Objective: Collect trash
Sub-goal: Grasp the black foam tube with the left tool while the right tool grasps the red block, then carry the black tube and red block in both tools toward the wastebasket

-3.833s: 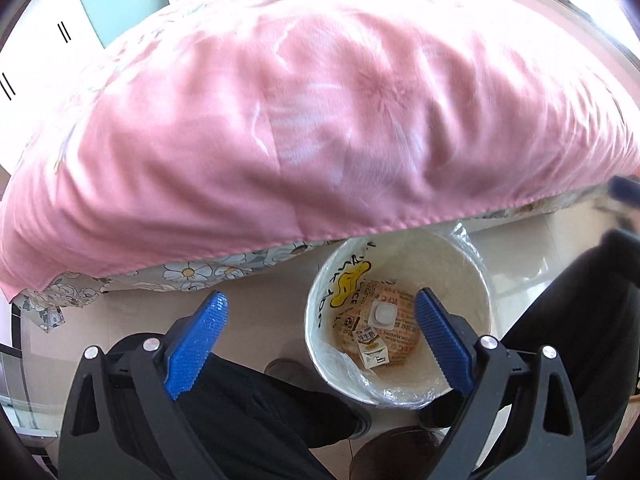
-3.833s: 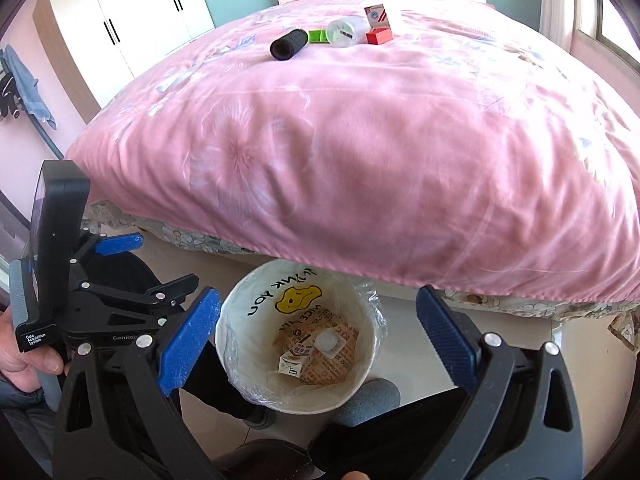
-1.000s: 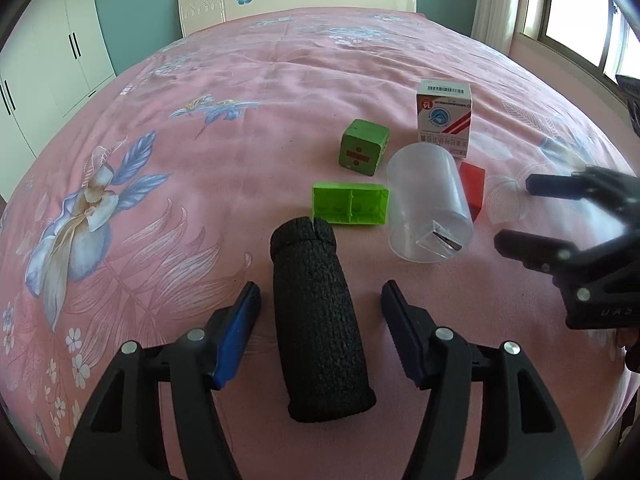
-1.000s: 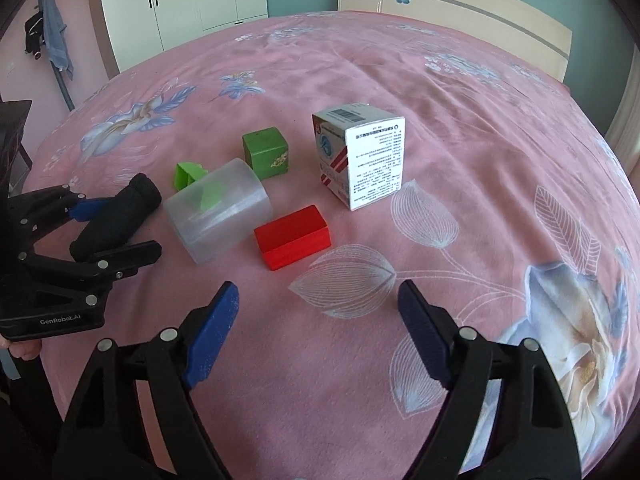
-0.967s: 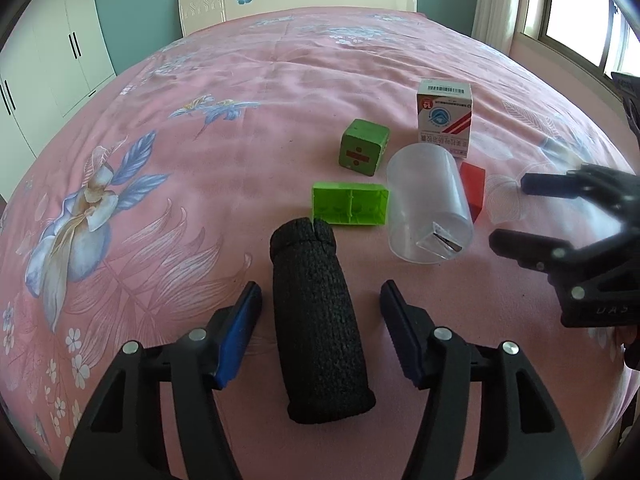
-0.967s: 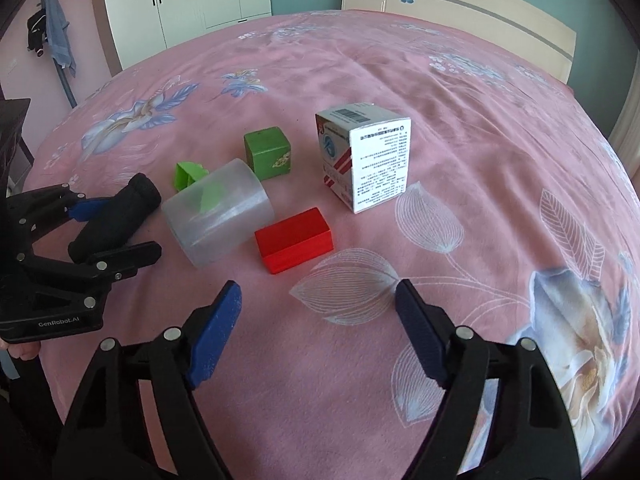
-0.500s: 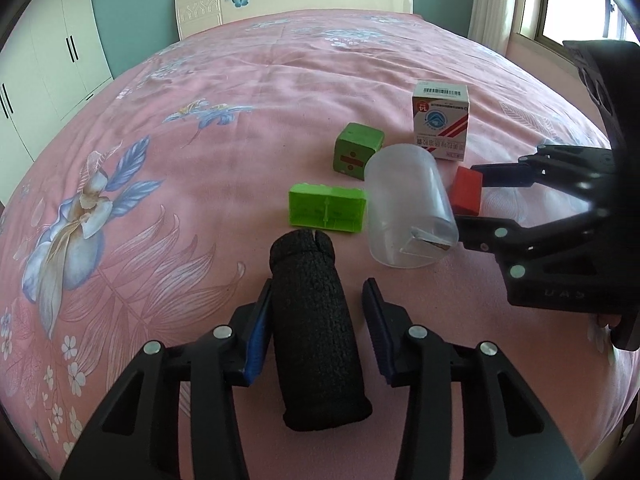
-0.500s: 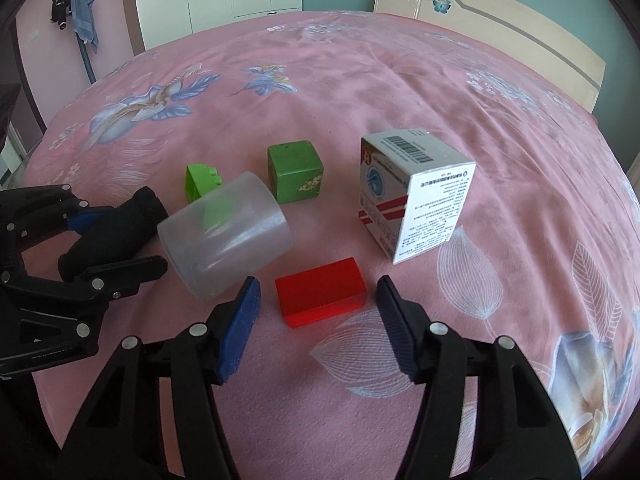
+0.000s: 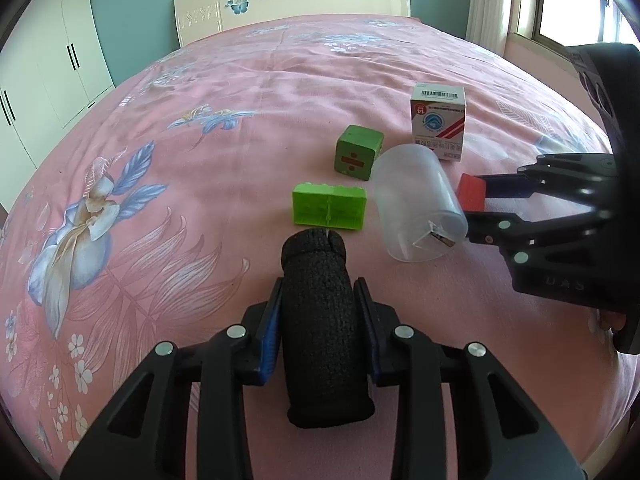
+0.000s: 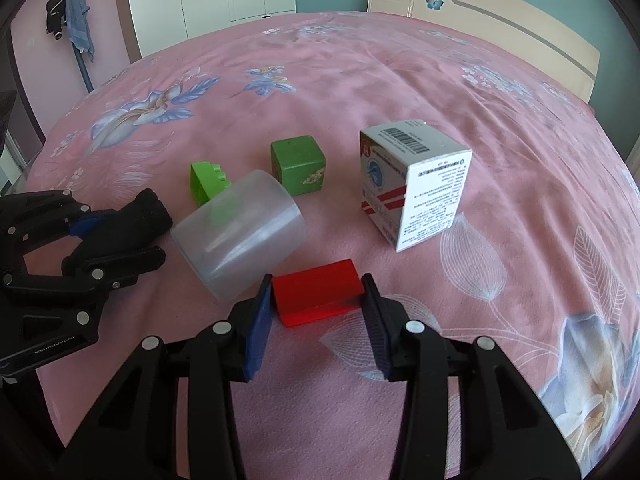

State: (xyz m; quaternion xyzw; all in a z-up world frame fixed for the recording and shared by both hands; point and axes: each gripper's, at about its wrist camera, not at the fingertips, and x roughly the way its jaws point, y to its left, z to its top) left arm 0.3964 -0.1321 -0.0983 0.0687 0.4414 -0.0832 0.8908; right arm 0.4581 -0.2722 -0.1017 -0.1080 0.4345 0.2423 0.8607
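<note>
On the pink floral bed [image 9: 240, 92], the left gripper [image 9: 318, 312] has its blue-padded fingers [image 9: 269, 336] clamped on the sides of a black foam cylinder [image 9: 322, 320], which lies with its long axis pointing toward 12 o'clock in the left wrist view, far end just short of a green toy brick [image 9: 329, 210]. The right gripper [image 10: 318, 306] has its fingers [image 10: 256, 328] pressed against the two short ends of a red block [image 10: 318, 293], whose long axis runs from 9 to 3 o'clock in the right wrist view. A clear plastic cup [image 10: 240, 232] lies on its side at 10 o'clock from the block, a green cube [image 10: 298, 164] and a white carton [image 10: 416, 188] beyond it.
</note>
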